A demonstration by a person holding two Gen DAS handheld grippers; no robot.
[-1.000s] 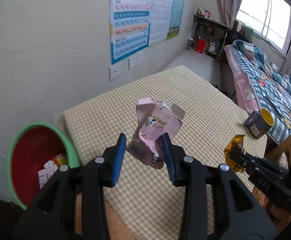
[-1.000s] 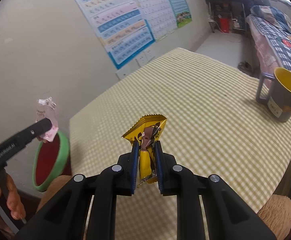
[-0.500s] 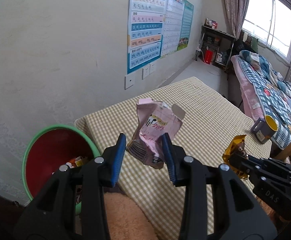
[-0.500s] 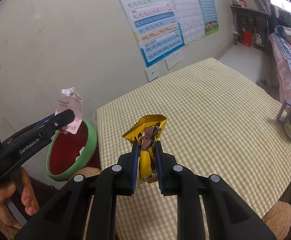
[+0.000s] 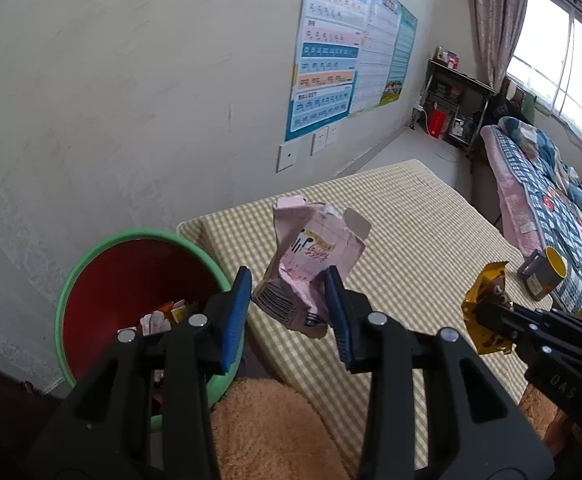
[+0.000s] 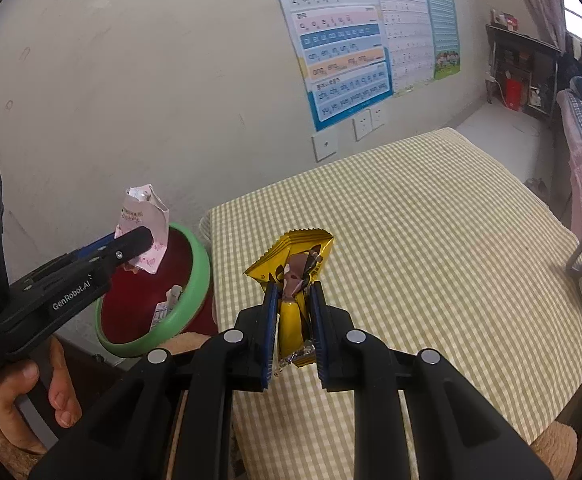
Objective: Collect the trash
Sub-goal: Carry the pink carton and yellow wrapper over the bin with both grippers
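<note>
My left gripper [image 5: 287, 300] is shut on a crumpled pink carton [image 5: 311, 256] and holds it in the air beside the table's left edge. In the right wrist view the pink carton [image 6: 143, 232] hangs over the rim of a red bin with a green rim [image 6: 195, 280]. The bin [image 5: 91, 264] stands on the floor left of the table and holds some trash [image 5: 163, 316]. My right gripper [image 6: 293, 308] is shut on a yellow snack wrapper [image 6: 295, 268] above the table; the wrapper also shows in the left wrist view [image 5: 487, 304].
The table has a yellow checked cloth [image 6: 431, 240]. A grey mug with a yellow inside [image 5: 543, 276] stands at its right edge. A wall with posters [image 5: 331, 48] is behind, and a bed [image 5: 551, 184] is at the right.
Both grippers have moved left toward the bin with their trash. The pink carton now hangs at the bin's rim, and more of the bin's inside shows.
</note>
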